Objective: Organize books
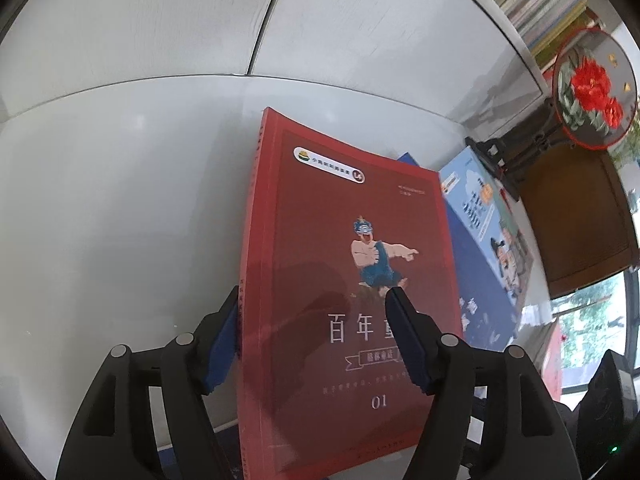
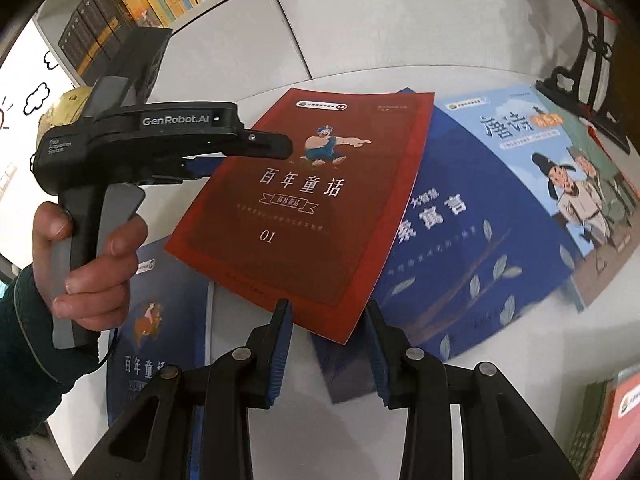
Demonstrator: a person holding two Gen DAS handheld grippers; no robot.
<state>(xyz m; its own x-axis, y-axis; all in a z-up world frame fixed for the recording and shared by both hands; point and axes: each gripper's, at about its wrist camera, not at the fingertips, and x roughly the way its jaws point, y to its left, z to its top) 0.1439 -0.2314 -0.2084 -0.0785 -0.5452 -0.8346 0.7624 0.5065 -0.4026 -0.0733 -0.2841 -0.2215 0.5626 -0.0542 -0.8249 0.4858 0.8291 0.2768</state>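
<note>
The red paperback book with a cartoon figure and "01" on its cover [image 2: 304, 204] is lying tilted, its left edge lifted between the fingers of the left gripper [image 1: 312, 312] while its near right corner is resting over the dark blue book with pale leaves [image 2: 460, 248]. The left gripper's jaws are standing fairly wide: in the left wrist view one blue pad is sitting beside the spine and the other is hanging over the cover, and whether either is pressing cannot be told. If they are not gripping, the book is likely to slide back down onto the white counter [image 2: 400, 32] or fan open.

The right gripper [image 2: 326, 344] is hovering narrowly parted and empty just near of the red book's near corner, apart from it. Closing from there risks pinching the blue book beneath as well.

A light blue illustrated book [image 2: 560, 184] is lying far right, and another blue book [image 2: 160, 320] is lying near left, partly under the person's hand [image 2: 88, 272].
</note>
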